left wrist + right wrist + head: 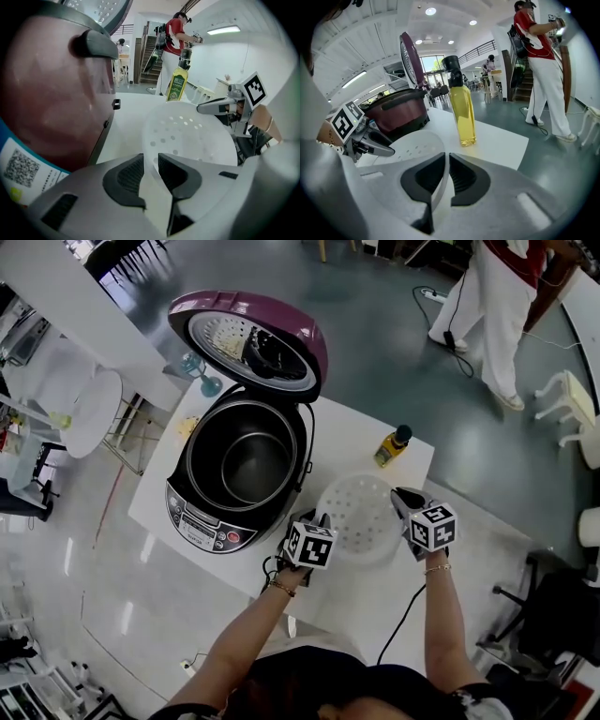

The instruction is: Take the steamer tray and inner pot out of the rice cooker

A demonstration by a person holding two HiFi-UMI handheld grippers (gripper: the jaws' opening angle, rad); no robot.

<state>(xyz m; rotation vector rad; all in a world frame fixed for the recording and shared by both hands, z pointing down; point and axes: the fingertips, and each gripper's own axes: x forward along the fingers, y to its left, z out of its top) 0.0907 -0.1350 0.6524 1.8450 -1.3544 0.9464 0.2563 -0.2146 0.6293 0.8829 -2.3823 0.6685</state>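
Observation:
The white perforated steamer tray [361, 517] hangs low over the white table [375, 432], right of the rice cooker [199, 512]; I cannot tell whether it touches the tabletop. My left gripper [323, 521] is shut on the tray's near-left rim, and the thin rim stands between its pads in the left gripper view [150, 159]. My right gripper [403, 498] is shut on the opposite rim [446, 159]. The cooker's purple lid [248, 334] stands open. The dark inner pot [255, 465] sits inside the cooker. Each gripper view shows the tray [187, 136] [408, 145] and the other gripper across it.
A yellow oil bottle [392, 446] [177, 84] [462, 108] stands near the table's far edge, just beyond the tray. A cable runs off the table's near edge. A person in a red top [502, 296] stands on the floor at the back right, near a white chair [577, 404].

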